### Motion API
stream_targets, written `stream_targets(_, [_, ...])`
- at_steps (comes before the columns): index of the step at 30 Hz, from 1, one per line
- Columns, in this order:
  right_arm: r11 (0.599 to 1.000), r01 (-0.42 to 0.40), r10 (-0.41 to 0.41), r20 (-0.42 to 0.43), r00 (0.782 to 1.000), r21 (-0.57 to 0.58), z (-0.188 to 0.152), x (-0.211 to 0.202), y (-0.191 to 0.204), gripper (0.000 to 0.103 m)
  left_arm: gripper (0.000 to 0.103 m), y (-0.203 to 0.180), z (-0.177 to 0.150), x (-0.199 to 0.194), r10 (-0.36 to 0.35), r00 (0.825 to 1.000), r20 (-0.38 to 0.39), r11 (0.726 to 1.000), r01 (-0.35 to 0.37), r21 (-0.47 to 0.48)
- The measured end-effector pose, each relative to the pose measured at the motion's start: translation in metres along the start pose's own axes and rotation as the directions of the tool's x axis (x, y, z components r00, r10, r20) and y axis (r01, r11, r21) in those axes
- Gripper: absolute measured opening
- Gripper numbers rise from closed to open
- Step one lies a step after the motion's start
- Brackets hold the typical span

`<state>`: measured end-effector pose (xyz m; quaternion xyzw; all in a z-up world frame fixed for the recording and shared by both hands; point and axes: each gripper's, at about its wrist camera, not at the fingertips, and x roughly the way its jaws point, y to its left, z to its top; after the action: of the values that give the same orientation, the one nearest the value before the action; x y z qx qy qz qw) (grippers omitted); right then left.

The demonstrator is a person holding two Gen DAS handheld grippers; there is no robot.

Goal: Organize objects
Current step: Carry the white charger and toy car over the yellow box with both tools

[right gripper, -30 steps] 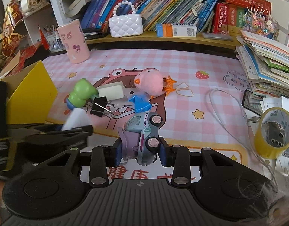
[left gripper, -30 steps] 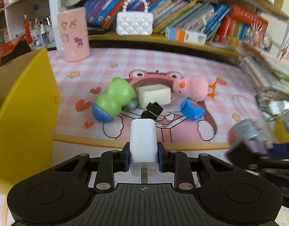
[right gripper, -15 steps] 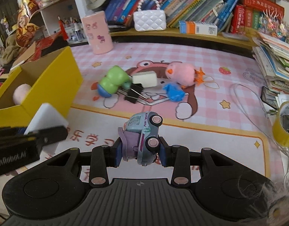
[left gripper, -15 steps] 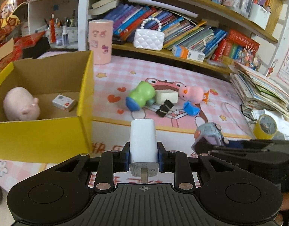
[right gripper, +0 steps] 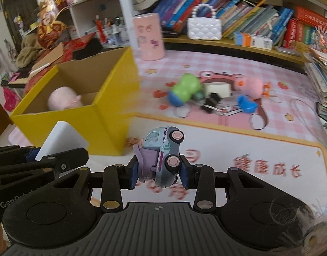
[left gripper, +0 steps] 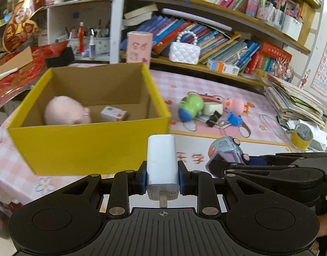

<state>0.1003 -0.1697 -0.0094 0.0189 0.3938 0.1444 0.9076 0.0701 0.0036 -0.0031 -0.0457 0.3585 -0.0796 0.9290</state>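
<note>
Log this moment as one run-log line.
left gripper: shut on white charger | right gripper: shut on toy truck | yellow box: holds pink plush, small carton | both loads outside box

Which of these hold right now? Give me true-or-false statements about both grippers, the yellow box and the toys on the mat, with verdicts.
1. The left gripper is shut on a white charger. True.
2. The right gripper is empty. False: it clamps a toy truck.
3. The yellow box already holds a pink pig toy and a small carton. True.
4. The green toy lies inside the box. False: it lies on the pink mat.
5. The black binder clip sits on the shelf. False: it lies on the mat beside the green toy.
</note>
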Motion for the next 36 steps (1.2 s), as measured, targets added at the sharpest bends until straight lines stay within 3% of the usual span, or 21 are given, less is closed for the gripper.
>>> stream_targets(23, [0.999,-0.033,0.033,0.005,0.999,0.010,-0.034,0.002,0.133,0.035,0.025,0.108,-0.036,-0.062,0.023,1.000,0.010,1.000,-0.023,-0.012])
stream_targets(36, [0.999,0.029,-0.025,0.075,0.997,-0.044,-0.014,-0.002,0.148,0.035,0.025,0.114,-0.007,-0.063,-0.007,0.993,0.118,1.000,0.009,-0.012])
